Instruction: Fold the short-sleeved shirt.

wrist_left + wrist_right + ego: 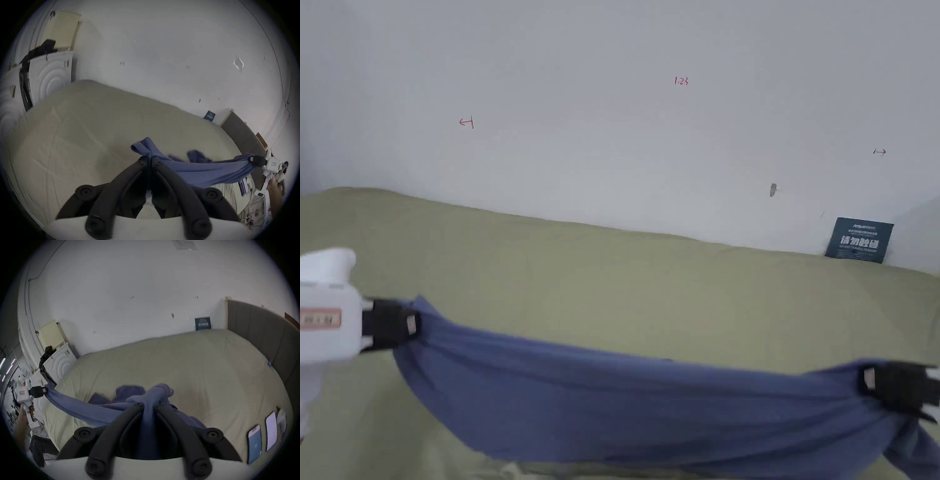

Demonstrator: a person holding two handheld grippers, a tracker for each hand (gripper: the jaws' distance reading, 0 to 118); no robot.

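Holding the shirt [625,406] stretched between both tongs above the bed [650,281]. Left tongs [411,325] are clamped on one bunched end of the blue fabric, at the left of the head view; in the left gripper view [149,160] both jaws are closed together with cloth pinched at the tips and a small flap sticking up past them. Right tongs [867,379] are clamped on the other end, at the right edge of the head view; in the right gripper view [148,405] a thick roll of fabric runs between the jaws and pokes out past the tips. Shirt [203,172] sags in a shallow arc between the two grips, gathered and creased lengthwise, not flat. Lower part of it drapes down toward the bed; whether it touches the sheet I cannot tell. Some loose folds hang behind the taut span [129,392]. Bed has an olive-green sheet, wrinkled, against a white wall [612,125]. A dark blue card [859,240] leans on the wall at the far right edge of the bed. Two phones [263,439] lie side by side on the bed to the right of the right tongs. A grey padded headboard [259,331] closes off the right end of the bed.
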